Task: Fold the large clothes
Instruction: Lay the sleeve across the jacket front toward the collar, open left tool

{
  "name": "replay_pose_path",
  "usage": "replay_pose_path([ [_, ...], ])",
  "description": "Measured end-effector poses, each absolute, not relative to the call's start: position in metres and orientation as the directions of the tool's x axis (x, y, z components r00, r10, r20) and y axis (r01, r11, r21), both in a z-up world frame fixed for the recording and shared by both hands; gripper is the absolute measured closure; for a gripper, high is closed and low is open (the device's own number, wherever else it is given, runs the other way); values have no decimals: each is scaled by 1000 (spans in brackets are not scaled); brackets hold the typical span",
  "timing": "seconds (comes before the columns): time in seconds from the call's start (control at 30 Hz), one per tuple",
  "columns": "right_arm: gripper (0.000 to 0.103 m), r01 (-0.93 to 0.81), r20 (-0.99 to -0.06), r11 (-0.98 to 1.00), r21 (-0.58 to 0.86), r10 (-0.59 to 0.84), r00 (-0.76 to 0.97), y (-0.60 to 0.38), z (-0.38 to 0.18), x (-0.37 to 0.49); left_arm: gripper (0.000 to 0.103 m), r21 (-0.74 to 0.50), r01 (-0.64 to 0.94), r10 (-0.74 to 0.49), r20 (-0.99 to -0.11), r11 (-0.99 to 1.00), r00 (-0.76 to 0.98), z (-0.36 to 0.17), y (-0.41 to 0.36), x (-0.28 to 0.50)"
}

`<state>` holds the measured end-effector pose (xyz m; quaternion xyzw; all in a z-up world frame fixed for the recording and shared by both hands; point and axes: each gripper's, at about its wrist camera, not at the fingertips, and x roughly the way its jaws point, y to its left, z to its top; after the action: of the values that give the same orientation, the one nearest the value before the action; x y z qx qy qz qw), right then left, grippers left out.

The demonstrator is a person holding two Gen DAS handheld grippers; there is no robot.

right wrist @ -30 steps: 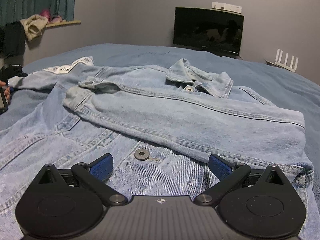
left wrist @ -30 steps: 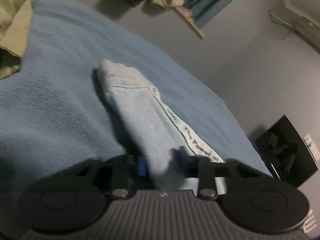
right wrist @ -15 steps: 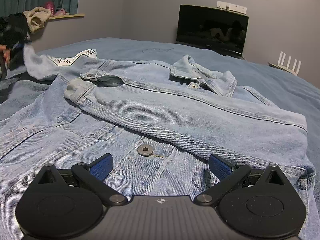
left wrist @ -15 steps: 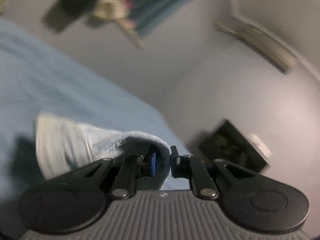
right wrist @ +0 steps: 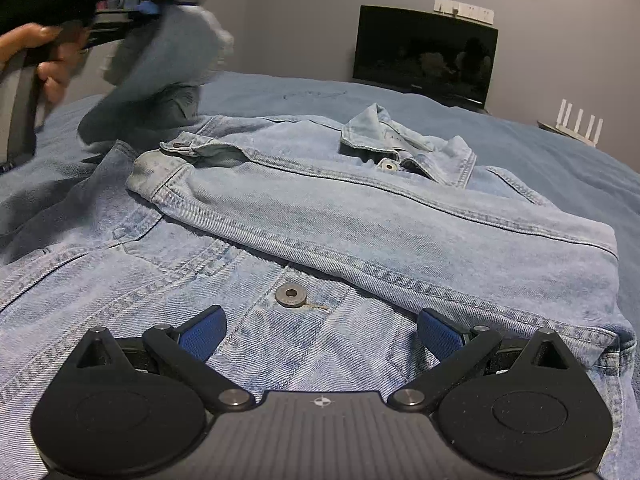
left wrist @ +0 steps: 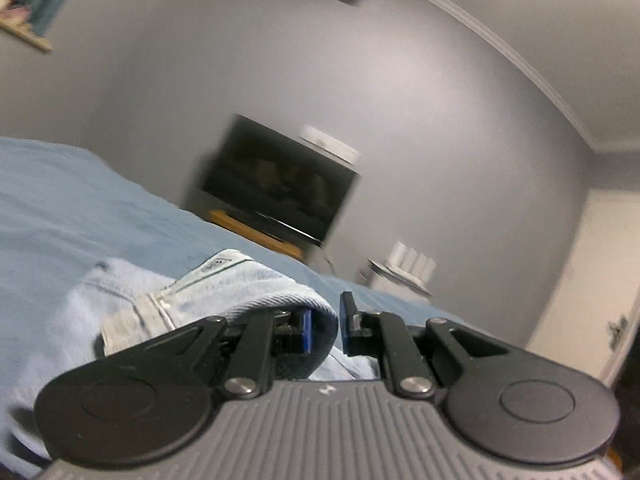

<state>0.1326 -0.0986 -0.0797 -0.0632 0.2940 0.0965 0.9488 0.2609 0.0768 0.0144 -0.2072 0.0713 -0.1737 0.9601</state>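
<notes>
A light blue denim jacket (right wrist: 360, 216) lies spread on the bed, one sleeve folded across its chest. My left gripper (left wrist: 325, 326) is shut on the other sleeve (left wrist: 224, 292), a fold of denim pinched between its blue pads. In the right wrist view that left gripper (right wrist: 160, 4), held by a hand (right wrist: 48, 64), carries the sleeve (right wrist: 172, 60) lifted above the jacket's left side. My right gripper (right wrist: 320, 330) stands open and low over the jacket's front, just before a metal button (right wrist: 291, 295), with nothing between its fingers.
The blue bedspread (right wrist: 540, 152) runs round the jacket. Beyond the bed's far edge a dark screen (right wrist: 426, 54) stands against the grey wall, with a white router (right wrist: 576, 124) to its right. A teal curtain and window ledge (left wrist: 28, 20) show at upper left.
My left gripper closed on the sleeve, lifted it off the bed and swung it toward the jacket, turning from the curtain to face the screen. My right gripper has stayed put, open.
</notes>
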Motion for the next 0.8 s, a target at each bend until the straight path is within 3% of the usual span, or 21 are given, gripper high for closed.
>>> replay_pose_path([
  [0.1,0,-221,-572,973,-60,148,807,-99,-81,133,95,-376,378,-447,-115,846,887,1,43,262],
  [0.2,0,-221,-576,974,-53,151,803,-99,-82,134,95,-337,439,-526,-232,833,819,-19,12,261],
  [0.23,0,-221,-577,974,-49,153,802,-100,-82,134,88,-326,444,-533,-273,834,801,-27,5,261],
  [0.3,0,-221,-579,974,-41,157,800,-101,-83,136,59,-363,425,-544,-347,829,764,-41,2,262],
  [0.33,0,-221,-580,974,-37,160,799,-101,-84,136,33,-391,398,-539,-378,830,753,-45,5,263],
  [0.37,0,-222,-580,974,-33,163,798,-102,-84,137,26,-418,369,-531,-390,830,752,-47,12,262],
  [0.53,0,-225,-580,974,-23,170,797,-104,-85,139,24,-417,289,-471,-447,862,761,-32,59,250],
  [0.63,0,-223,-577,974,-31,164,800,-103,-84,137,14,-374,171,-343,-462,912,818,-6,88,237],
  [0.8,0,-216,-542,971,-100,129,831,-95,-78,126,14,-355,-56,-155,-539,933,828,4,120,211],
])
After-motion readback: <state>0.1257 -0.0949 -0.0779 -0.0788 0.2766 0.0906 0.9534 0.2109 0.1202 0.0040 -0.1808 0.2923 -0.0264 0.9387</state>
